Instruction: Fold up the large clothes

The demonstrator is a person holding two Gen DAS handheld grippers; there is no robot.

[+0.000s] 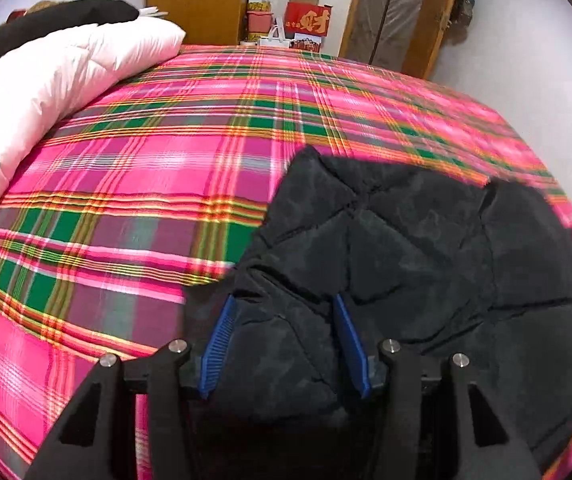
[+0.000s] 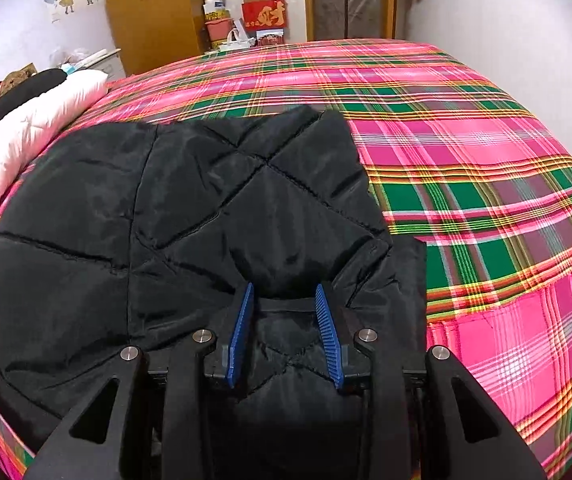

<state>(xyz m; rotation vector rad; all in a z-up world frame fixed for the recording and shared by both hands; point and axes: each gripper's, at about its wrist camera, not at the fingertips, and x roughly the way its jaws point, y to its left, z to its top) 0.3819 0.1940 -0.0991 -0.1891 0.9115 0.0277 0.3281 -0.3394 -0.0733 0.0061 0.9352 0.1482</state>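
A black quilted jacket (image 1: 425,240) lies on the pink and green plaid bed cover (image 1: 126,168). My left gripper (image 1: 284,304) is shut on a thick bunch of the jacket's left edge, which fills the gap between its blue pads (image 1: 218,344). In the right wrist view the jacket (image 2: 166,216) spreads to the left, and my right gripper (image 2: 284,292) is shut on a fold of its right edge, the fabric puckered between the blue pads (image 2: 327,336). Each gripper is hidden from the other camera.
A pale pink padded garment (image 1: 46,92) with a black one on top (image 1: 66,20) is piled at the bed's left side. Past the far edge stand a wooden cabinet (image 2: 154,12), stacked boxes with a red one (image 2: 264,16), and a door frame (image 1: 405,12). The plaid cover (image 2: 485,160) is bare to the right.
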